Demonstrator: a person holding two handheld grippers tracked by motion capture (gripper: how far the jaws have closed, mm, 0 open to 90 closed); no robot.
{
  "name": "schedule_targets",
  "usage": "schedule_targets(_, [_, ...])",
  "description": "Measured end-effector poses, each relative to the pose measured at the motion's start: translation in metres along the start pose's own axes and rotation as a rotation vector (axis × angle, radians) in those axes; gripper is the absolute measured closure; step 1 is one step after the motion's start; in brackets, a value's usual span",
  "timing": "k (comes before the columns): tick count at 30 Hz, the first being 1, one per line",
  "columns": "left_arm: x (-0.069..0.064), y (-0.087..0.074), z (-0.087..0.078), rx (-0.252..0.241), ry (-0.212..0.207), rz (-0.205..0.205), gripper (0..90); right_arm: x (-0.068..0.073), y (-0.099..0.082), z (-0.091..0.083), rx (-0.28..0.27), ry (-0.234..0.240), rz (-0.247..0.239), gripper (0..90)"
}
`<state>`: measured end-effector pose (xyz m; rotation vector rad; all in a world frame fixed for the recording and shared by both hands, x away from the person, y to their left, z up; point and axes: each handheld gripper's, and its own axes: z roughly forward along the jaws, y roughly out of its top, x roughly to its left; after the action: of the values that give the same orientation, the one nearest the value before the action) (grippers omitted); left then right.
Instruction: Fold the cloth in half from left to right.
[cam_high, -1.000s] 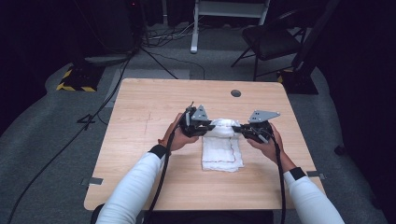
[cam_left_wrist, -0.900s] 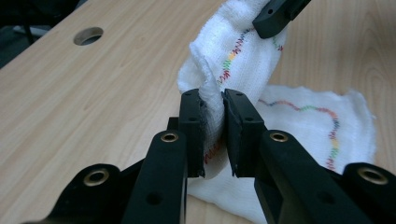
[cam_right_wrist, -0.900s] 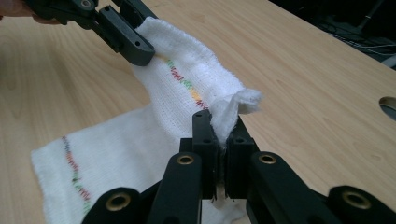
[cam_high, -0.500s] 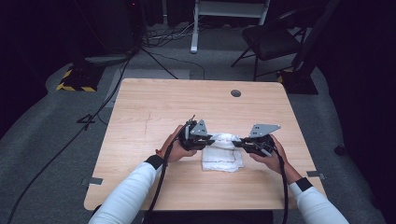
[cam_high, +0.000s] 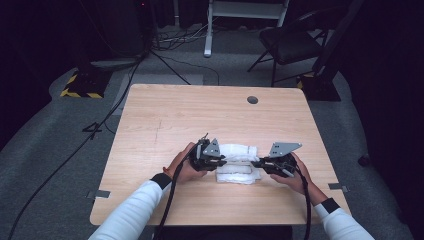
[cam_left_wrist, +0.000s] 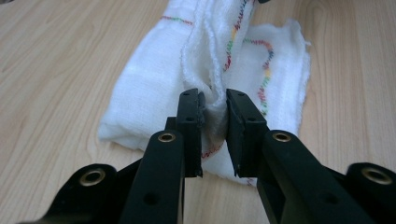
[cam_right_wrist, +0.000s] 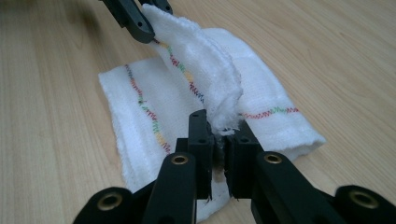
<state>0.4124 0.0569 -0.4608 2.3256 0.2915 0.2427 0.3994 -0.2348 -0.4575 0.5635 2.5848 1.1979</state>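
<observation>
High view: one white woven cloth with coloured stitching (cam_high: 237, 162) lies partly folded on the light wooden table (cam_high: 165, 120), in its near half, between two hand-held tools. The left gripper (cam_high: 218, 159) meets the cloth's left end and the right gripper (cam_high: 256, 163) its right end. One cloth, two grippers and two hands are counted; a dark round grommet (cam_high: 252, 100) sits near the table's far edge.

Left gripper view: the black jaws stand close together with a bunched ridge of the cloth (cam_left_wrist: 212, 70) pinched between the pads. The lower layer lies flat on the table; the pinched layer rises off it.

Right gripper view: the jaws are likewise pressed onto a frayed corner of the cloth (cam_right_wrist: 205, 70), and the other tool's jaws (cam_right_wrist: 135, 18) hold the opposite end of the same raised fold.

Assessment: the cloth appears light, limp and non-fragile. It will sag and crease between grips, so a hold at the two corners of one edge, as taken, seems best. The loose weave may slip from shallow bites.
</observation>
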Motion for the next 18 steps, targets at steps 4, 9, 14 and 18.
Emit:
schedule_targets(4, [-0.006, -0.008, -0.002, 0.019, -0.014, -0.002, 75.3, 0.005, -0.006, -0.002, 0.014, 0.004, -0.007, 81.3])
schedule_targets(9, [-0.01, -0.012, -0.003, 0.032, -0.017, -0.006, 74.0, 0.009, -0.013, -0.004, 0.031, -0.002, -0.002, 80.0])
schedule_targets(14, [-0.021, -0.016, -0.005, 0.044, -0.039, 0.007, 74.2, 0.013, -0.02, -0.008, 0.038, 0.0, 0.006, 79.9])
schedule_targets(18, [-0.027, -0.019, -0.006, 0.044, -0.065, -0.003, 74.5, 0.015, -0.025, -0.011, 0.046, 0.002, 0.008, 79.8])
